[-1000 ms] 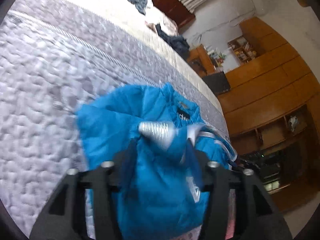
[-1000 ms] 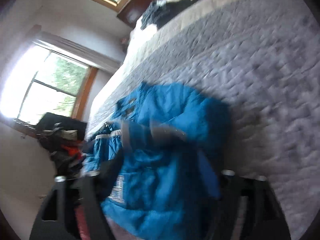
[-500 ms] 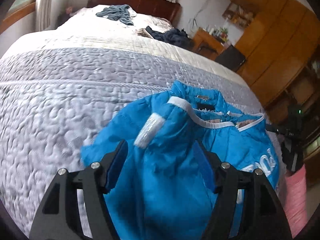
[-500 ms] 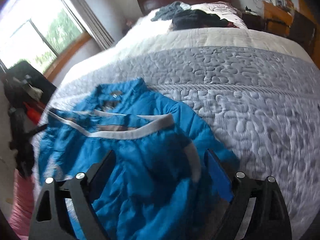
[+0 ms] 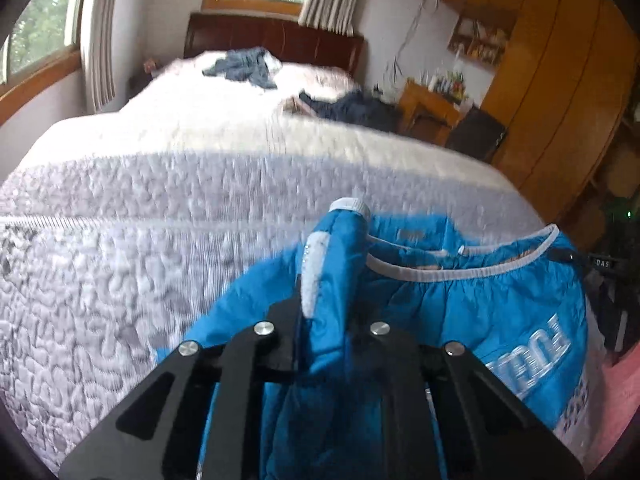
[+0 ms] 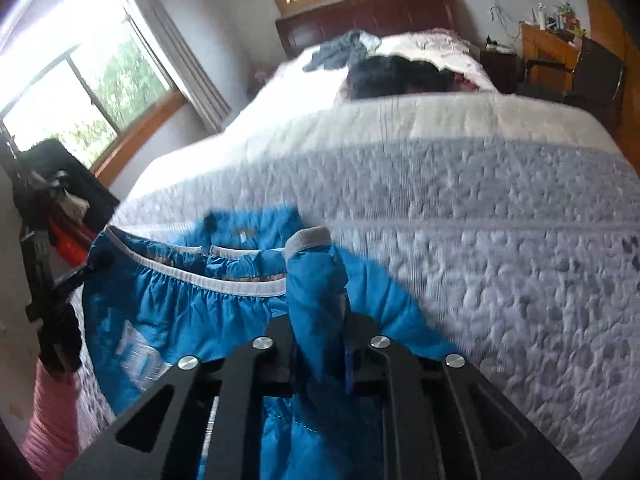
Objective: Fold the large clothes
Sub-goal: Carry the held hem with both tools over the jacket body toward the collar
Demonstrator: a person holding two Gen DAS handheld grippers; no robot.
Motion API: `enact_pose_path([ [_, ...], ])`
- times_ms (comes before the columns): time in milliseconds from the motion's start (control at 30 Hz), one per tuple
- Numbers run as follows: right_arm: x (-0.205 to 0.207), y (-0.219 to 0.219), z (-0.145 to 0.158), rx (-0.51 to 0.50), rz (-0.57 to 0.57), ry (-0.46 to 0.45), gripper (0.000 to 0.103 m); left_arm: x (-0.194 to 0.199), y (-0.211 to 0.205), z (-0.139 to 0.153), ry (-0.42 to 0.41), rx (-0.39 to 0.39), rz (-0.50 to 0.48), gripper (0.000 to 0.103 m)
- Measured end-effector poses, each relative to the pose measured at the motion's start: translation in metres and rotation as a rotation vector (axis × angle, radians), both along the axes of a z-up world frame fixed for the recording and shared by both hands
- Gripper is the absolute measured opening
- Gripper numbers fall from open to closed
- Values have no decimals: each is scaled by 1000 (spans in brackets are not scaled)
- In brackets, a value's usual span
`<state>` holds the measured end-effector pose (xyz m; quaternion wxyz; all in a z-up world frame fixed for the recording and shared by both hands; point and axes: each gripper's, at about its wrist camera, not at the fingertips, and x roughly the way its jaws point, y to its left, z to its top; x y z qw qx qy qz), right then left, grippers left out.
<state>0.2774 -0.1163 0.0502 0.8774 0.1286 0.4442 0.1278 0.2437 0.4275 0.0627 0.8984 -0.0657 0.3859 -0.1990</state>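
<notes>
jacket (image 5: 460, 312): shiny blue cloth, likely nylon | bedspread (image 5: 120, 264): quilted matt cloth

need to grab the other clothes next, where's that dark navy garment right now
In the left wrist view the dark navy garment lies far up the bed on its right side, near the headboard, right of the grey-blue garment.
</notes>
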Motion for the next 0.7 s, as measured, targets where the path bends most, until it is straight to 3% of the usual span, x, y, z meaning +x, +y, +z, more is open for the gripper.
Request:
enact_pose_path([
  [100, 19, -4, 10, 22, -43, -7, 15, 20, -3, 11, -4, -17, 32, 13],
  [200, 42, -6, 4, 33, -75, 19, 15, 43, -11, 4, 24, 9, 50, 13],
  [367, 69, -16, -38, 60, -119, 114, 15, 73, -19, -38, 131, 74, 60, 14],
  [700, 77, -30, -99, 156, -157, 194, 23, 91, -4, -87, 246, 24, 84, 33],
])
